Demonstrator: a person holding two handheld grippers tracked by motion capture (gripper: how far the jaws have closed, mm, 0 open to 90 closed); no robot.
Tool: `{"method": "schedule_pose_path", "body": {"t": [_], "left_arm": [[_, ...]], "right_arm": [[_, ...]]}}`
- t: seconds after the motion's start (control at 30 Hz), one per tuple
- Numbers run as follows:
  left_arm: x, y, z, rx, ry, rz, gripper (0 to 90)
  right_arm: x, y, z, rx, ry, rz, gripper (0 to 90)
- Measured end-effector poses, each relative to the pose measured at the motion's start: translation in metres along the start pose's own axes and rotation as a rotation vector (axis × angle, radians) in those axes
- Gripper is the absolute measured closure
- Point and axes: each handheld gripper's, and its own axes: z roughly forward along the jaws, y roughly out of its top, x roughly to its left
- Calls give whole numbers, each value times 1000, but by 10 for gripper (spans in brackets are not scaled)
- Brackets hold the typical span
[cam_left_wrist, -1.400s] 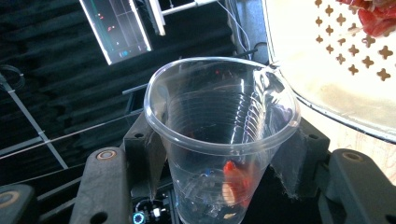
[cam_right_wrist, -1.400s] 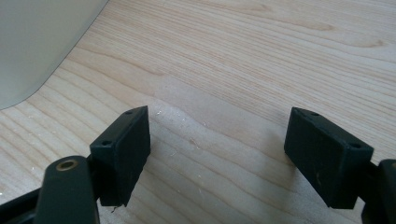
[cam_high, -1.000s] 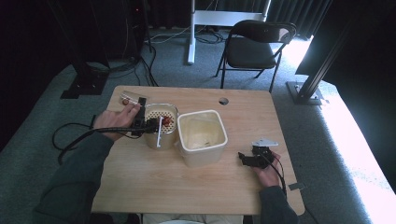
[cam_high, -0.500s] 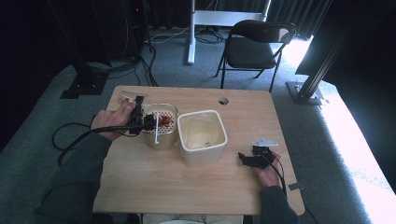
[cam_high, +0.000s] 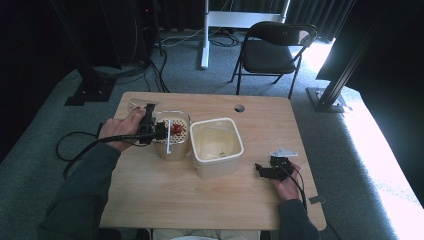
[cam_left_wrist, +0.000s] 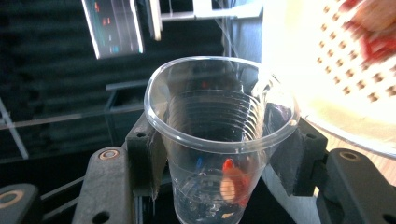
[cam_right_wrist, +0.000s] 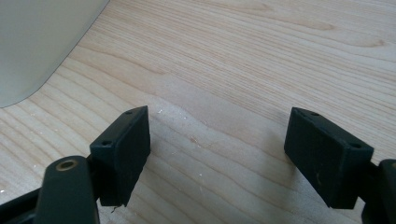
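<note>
In the high view a wooden table fills the lower middle of the frame. A cream square tub stands near its centre. Just to the tub's left stands a round strainer with red bits inside and a white strip across its top.

The left gripper comes in from the left of the frame, held in the person's left hand, and reaches the strainer's left rim. In the left gripper view its two black jaws are clamped on the sides of a clear plastic cup, which sits in the middle of that frame, mouth toward the camera. A few red and pale bits lie inside the cup near its bottom, low in the frame. The perforated cream wall of the strainer takes up the upper right of that view, blurred and brightly lit.

The right gripper sits in the lower right of the high view, held in the right hand and resting at the table, well apart from the tub. In the right gripper view its jaws stand wide apart with nothing between them, over bare wood. A corner of the tub shows at the upper left.

A black folding chair stands on the carpet beyond the table, at the top of the high view.
</note>
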Motion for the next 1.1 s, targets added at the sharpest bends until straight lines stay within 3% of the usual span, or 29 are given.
{"method": "schedule_pose_path", "body": {"t": [0.03, 0.1, 0.13, 0.17, 0.2, 0.23, 0.27, 0.3, 0.33, 0.5, 0.53, 0.57, 0.6, 0.63, 0.67, 0.7, 0.77, 0.8, 0.83, 0.9, 0.93, 1.0, 1.03, 1.07, 1.1], "left_arm": [[1, 0, -2, -20, -5, -10, 438], [-1, 2, -1, 9, 5, 12, 438], [-1, 2, -4, -25, 2, 3, 438], [-1, 3, -2, -13, -7, 3, 441], [-3, 4, -2, 6, 13, 28, 440], [-2, 4, -5, -40, 13, 15, 441], [0, 4, -4, -41, -14, -8, 446], [-1, 5, -2, -6, 11, 23, 445], [-1, 5, -4, -34, 3, 8, 445], [0, 6, -3, -14, -7, 13, 449], [0, 7, -4, -35, -17, 3, 449], [-1, 8, -3, -12, 1, 25, 452], [0, 8, -5, -38, -11, 14, 452], [0, 9, -3, -29, -21, 7, 452], [-1, 10, -3, -15, -3, 21, 452], [1, 10, -6, -51, -13, 1, 452], [1, 12, -4, -22, 4, 19, 451], [3, 12, -6, -49, -12, -3, 451], [3, 12, -3, -14, -7, 9, 451], [2, 13, -4, -19, 4, 22, 451], [3, 13, -7, -50, -22, -6, 451], [0, 13, -4, -27, -5, 14, 451], [1, 12, -6, -50, -20, -8, 452], [1, 12, -4, -33, -27, -12, 451], [0, 12, -5, -20, -7, 5, 450]], "right_arm": [[0, 0, 0, 0, 0, 0, 220], [0, 0, 0, 1, 0, 1, 220], [0, 0, 0, 1, 0, 1, 220], [0, 0, 0, 1, 0, 1, 220], [0, 0, 0, 1, 0, 1, 220], [0, 0, 0, 1, 0, 0, 220], [0, 0, 0, 1, 0, 1, 220], [0, 0, 0, 0, 0, 0, 220], [0, 0, 0, 1, 0, 1, 220], [0, 0, 0, 0, 0, 0, 220], [0, 0, 0, 1, 0, 1, 220], [0, 0, 0, 0, 0, 0, 220], [0, 0, 0, 1, 0, 1, 220], [0, 0, 0, 1, 0, 0, 220], [0, 0, 0, 1, 0, 0, 220], [0, 0, 0, 1, 0, 0, 220], [0, 0, 0, 1, 0, 0, 220], [0, 0, 0, 1, 0, 0, 220], [0, 0, 0, 1, 0, 1, 220], [0, 0, 0, 1, 0, 1, 220], [0, 0, 0, 1, 0, 1, 220], [0, 0, 0, 1, 0, 1, 220], [0, 0, 0, 1, 0, 0, 220], [0, 0, 0, 1, 0, 0, 220], [0, 0, 0, 1, 0, 0, 220]]}}
